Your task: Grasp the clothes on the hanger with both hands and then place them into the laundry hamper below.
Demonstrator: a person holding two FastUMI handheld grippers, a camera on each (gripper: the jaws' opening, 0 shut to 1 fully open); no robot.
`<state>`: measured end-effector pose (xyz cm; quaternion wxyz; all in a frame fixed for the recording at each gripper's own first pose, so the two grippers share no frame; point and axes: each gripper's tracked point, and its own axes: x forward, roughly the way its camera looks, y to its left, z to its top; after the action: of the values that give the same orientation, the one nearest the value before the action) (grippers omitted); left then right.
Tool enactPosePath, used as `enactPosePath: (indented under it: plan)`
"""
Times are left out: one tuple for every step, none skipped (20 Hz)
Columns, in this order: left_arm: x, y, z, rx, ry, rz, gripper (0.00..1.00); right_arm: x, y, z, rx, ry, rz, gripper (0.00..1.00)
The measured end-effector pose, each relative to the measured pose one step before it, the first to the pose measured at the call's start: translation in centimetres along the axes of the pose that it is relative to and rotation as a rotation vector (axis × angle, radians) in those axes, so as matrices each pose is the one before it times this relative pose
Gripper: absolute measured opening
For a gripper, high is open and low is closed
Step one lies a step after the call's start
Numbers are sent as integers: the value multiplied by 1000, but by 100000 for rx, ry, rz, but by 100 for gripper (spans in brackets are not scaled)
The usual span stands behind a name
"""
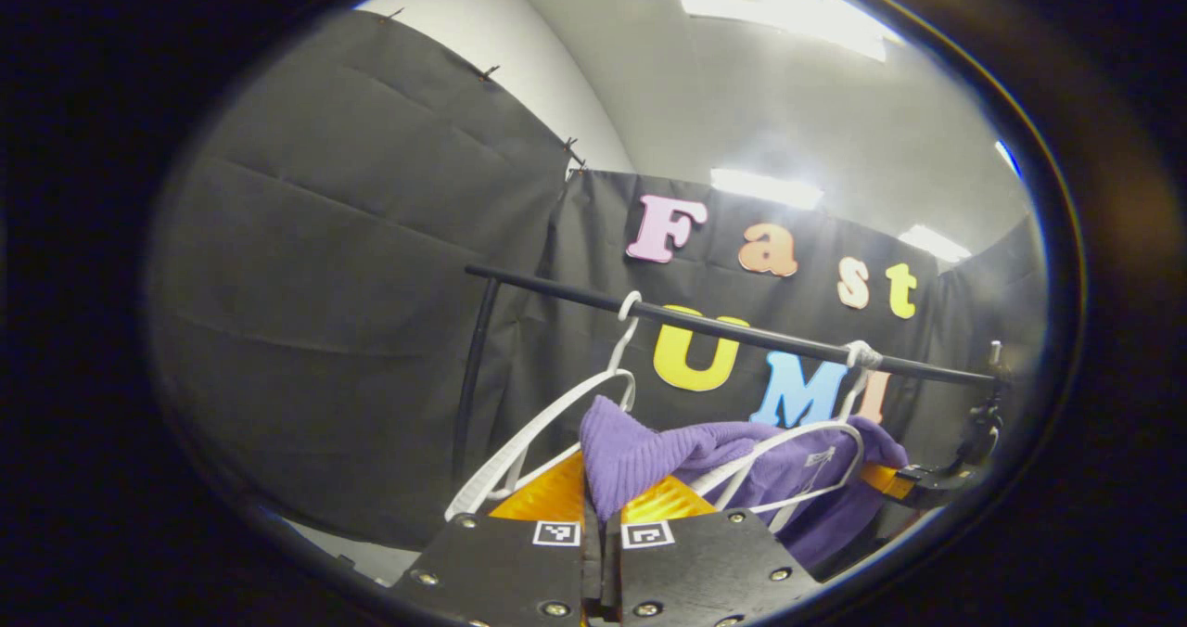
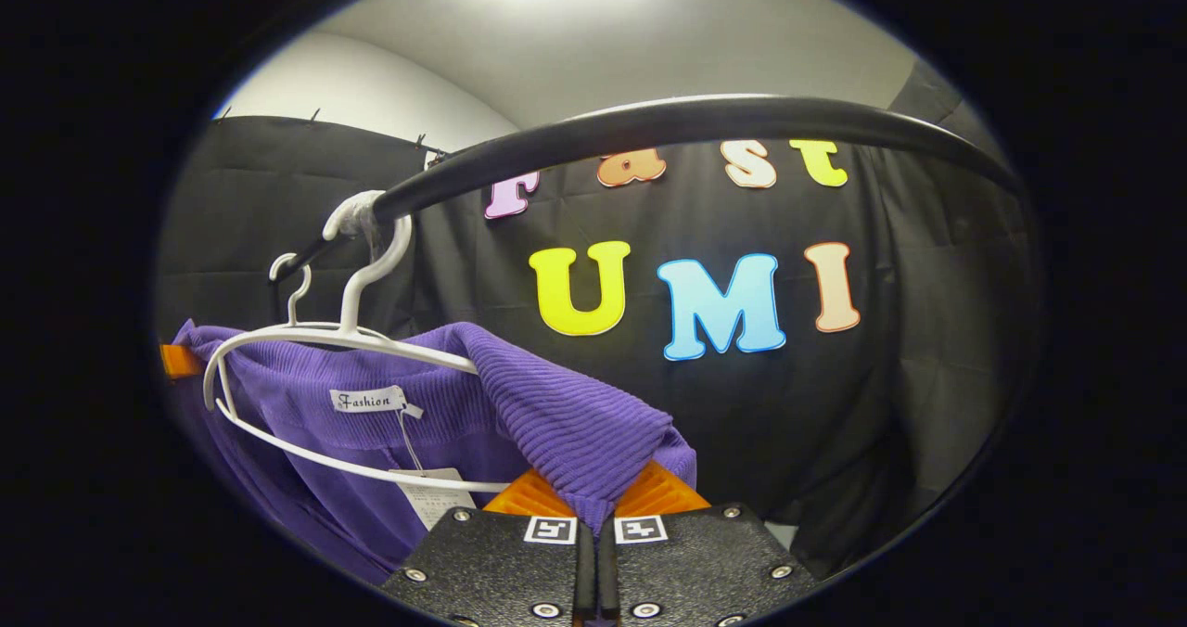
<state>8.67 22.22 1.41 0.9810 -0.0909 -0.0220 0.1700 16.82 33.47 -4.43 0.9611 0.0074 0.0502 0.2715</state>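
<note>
In the left gripper view, your left gripper [image 1: 603,506] sits at 6 o'clock with its fingers closed on a fold of the purple garment [image 1: 649,455], which rises between them as a ribbed peak. From there the cloth runs toward 4 o'clock, draped over a white hanger [image 1: 816,432] whose hook is bound to the black rail [image 1: 742,330]. A second white hanger [image 1: 547,423] hangs from the rail nearer 7 o'clock, bare of cloth on its upper arm. At 4 o'clock, past the garment's far shoulder, you can see the other gripper [image 1: 913,483] at the cloth's edge; this view does not settle how its fingers stand.

In the right gripper view, your right gripper [image 2: 598,506] is at 6 o'clock, fingers pinched together on a ribbed corner of the purple garment [image 2: 556,414]. The cloth spreads toward 8 o'clock, lying across a white hanger [image 2: 315,335] hooked over the black rail [image 2: 668,121], which arcs overhead from 10 to 2 o'clock. This view gives you what the other lacks: the collar label [image 2: 369,400] and a paper tag [image 2: 431,497] dangling below it. A smaller hook [image 2: 292,284] of a further hanger shows behind at 9 o'clock
</note>
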Motion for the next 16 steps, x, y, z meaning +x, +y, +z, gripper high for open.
enactPosePath:
  plan:
    - [54,402,-410,-569,11,-776,1,59,-228,293,-628,121,-1299,0]
    - [127,483,-298,-795,746,-1260,1,-137,-140,161,-639,-310,-1489,1]
    - [244,388,-588,-891,1604,-739,1,-110,-171,177,-363,-382,-1321,1]
    - [-12,394,-434,-876,625,-1172,0,-22,-79,35,-301,-394,-1239,1]
    - [102,320,-354,-577,802,-884,1,-150,-48,199,-325,-182,-1047,1]
    - [-16,127,-250,-85,442,-1092,1,31,22,-18,-481,-93,-912,0]
    - [-68,60,-186,263,394,-804,1,45,-37,54,-473,-230,-1007,0]
    - [-80,-34,-410,538,530,-847,1,-194,-34,17,-123,-55,-817,1]
    - [28,-55,-261,587,267,-492,1,-125,6,113,339,34,-691,0]
    - [-93,6,-197,233,266,-383,1,-128,49,-40,418,-33,-583,0]
    - [-230,-13,-303,-411,316,-353,7,-26,-17,-79,328,82,-436,0]
    - [108,-164,-236,-663,504,-528,1,29,-22,-89,239,85,-112,0]
    - [104,-72,-255,-547,482,-364,1,-34,-50,-42,347,183,-73,1]
    - [84,29,-332,-293,603,-193,1,49,-43,-58,543,37,-182,0]
    - [132,-93,-356,-74,662,-164,1,73,-74,1,392,-34,-208,1]
    - [117,-245,-411,-84,637,-329,1,69,-96,-6,177,-246,-272,1]
